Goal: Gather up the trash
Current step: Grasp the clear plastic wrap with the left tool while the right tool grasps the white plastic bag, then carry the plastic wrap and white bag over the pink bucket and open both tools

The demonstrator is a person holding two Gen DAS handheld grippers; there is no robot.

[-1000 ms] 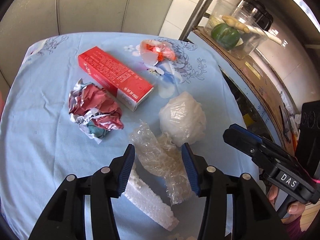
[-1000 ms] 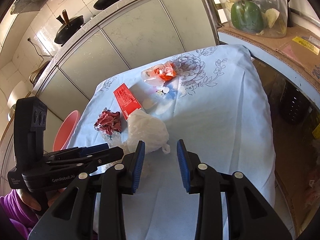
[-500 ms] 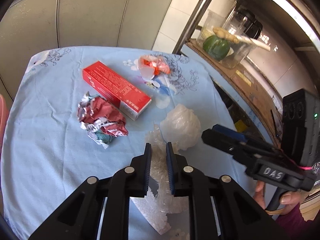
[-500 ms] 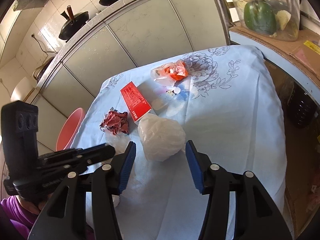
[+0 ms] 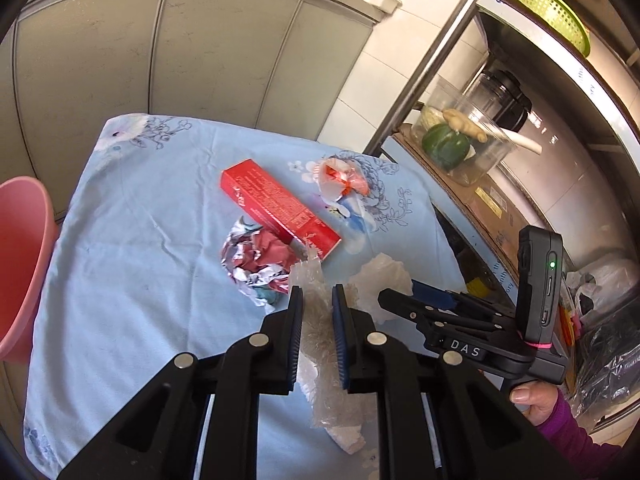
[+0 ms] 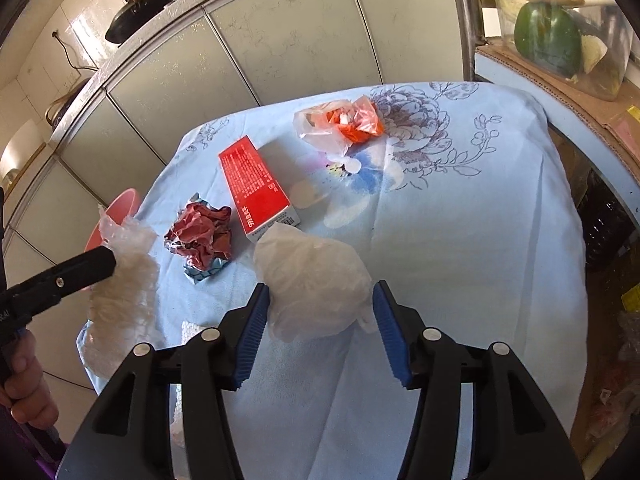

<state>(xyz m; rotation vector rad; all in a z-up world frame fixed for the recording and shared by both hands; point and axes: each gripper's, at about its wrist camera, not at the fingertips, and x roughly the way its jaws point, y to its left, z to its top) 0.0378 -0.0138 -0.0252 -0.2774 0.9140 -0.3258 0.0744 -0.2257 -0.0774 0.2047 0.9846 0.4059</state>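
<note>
My left gripper is shut on a clear crumpled plastic wrap and holds it above the blue tablecloth; the wrap also shows in the right wrist view. My right gripper is open, its fingers on either side of a white crumpled plastic bag, which also shows in the left wrist view. On the cloth lie a red box, a crumpled red foil wrapper and an orange and white bag.
A pink basin stands off the table's left edge. A shelf on the right holds a clear container with vegetables. Grey cabinet doors are behind the table. A white foam piece lies near the front edge.
My left gripper shut on the clear plastic wrap and lifted it off the cloth. My right gripper opened wider and moved forward around the white bag.
</note>
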